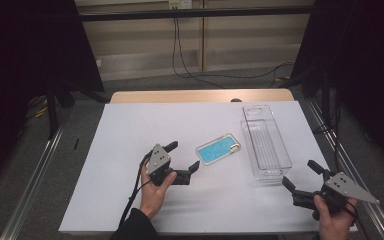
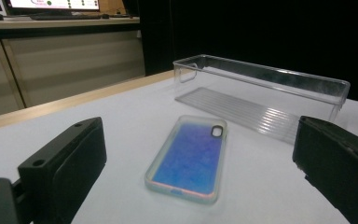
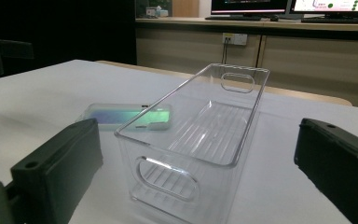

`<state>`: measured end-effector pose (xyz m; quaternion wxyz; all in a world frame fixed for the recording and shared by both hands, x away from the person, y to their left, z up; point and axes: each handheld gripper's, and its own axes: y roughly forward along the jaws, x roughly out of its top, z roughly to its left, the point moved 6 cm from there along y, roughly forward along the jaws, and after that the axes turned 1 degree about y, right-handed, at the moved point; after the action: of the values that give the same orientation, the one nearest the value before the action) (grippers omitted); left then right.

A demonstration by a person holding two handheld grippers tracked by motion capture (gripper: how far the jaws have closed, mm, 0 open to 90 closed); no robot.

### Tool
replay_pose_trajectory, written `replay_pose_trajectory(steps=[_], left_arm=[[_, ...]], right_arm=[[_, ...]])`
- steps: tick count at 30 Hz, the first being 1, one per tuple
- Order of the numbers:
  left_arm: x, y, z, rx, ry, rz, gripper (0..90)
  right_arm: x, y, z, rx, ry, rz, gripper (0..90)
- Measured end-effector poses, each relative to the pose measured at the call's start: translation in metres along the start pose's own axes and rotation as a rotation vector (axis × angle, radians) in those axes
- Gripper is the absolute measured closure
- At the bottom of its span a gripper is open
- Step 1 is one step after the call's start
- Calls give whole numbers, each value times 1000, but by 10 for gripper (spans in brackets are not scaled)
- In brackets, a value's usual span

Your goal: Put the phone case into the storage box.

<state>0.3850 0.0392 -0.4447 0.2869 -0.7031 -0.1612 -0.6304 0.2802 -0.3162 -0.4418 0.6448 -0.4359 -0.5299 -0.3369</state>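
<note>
White paper [image 1: 130, 150] covered the tabletop. Near its front edge, the left gripper [image 1: 184, 158] lay low, jaws apart, aimed at the phone case [image 1: 219, 149] lying flat mid-table. The right gripper [image 1: 300, 174], jaws apart near the front right corner, faced the clear bin [image 1: 266, 142] beyond.

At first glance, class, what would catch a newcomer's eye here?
The blue phone case lies flat mid-sheet, just ahead of the open left gripper. To its right stands an empty clear plastic bin, with the open right gripper near its front end.
</note>
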Motion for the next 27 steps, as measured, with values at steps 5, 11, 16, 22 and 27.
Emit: replay_pose_trajectory(steps=[5,11,16,22,27], left_arm=[[3,10,-1,-13,-2,10,24],[6,25,-3,-41,2,35,16],[6,36,-4,-59,16,49,17],[0,46,-3,-53,31,84,31],[4,55,-2,-55,10,92,41]], right_arm=[[0,0,-1,-5,4,-4,0],[0,0,0,0,2,-1,0],[0,0,0,2,2,-2,0],[0,0,0,5,3,-2,0],[1,0,0,3,0,-9,0]])
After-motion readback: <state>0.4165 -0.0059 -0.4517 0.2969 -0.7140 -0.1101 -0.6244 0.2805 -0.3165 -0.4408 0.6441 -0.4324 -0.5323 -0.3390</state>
